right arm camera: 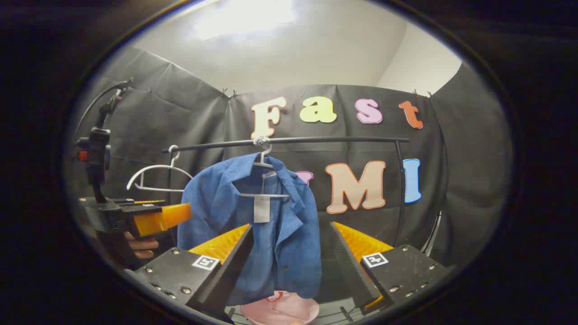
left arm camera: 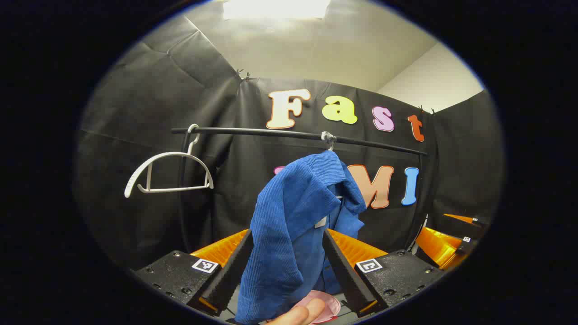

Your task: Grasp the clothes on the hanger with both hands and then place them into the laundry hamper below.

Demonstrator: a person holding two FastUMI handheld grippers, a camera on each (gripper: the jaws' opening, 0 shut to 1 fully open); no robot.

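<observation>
While the blue shirt (left arm camera: 298,225) hangs from a hanger on the black rail (left arm camera: 271,132), the left gripper (left arm camera: 285,266) sits right up against it, its two fingers spread wide with the cloth falling between them. Whether either finger actually touches the fabric cannot be told from the left gripper view. An empty white hanger (left arm camera: 169,174) hangs farther along the same rail, well apart from the shirt. Low in that view, under the shirt's hem, a pink thing (left arm camera: 327,307) shows, and a fingertip (left arm camera: 298,316) pokes in at the bottom edge.

From the right gripper view the shirt (right arm camera: 266,230) is seen more from the front: collar open, a pale tag (right arm camera: 261,208) dangling at the neck, one shoulder still over its white hanger (right arm camera: 264,178) (the other side droops lower). The right gripper (right arm camera: 289,266) is also spread wide, fingers on either side of the shirt's lower half but not pressing on it. Off to one side in this view the left gripper (right arm camera: 158,219) shows with a hand (right arm camera: 142,248) under it, near the shirt's sleeve. The empty hanger (right arm camera: 156,176) hangs behind it. Below the hem lies the same pink thing (right arm camera: 280,309), too cut off to name.
</observation>
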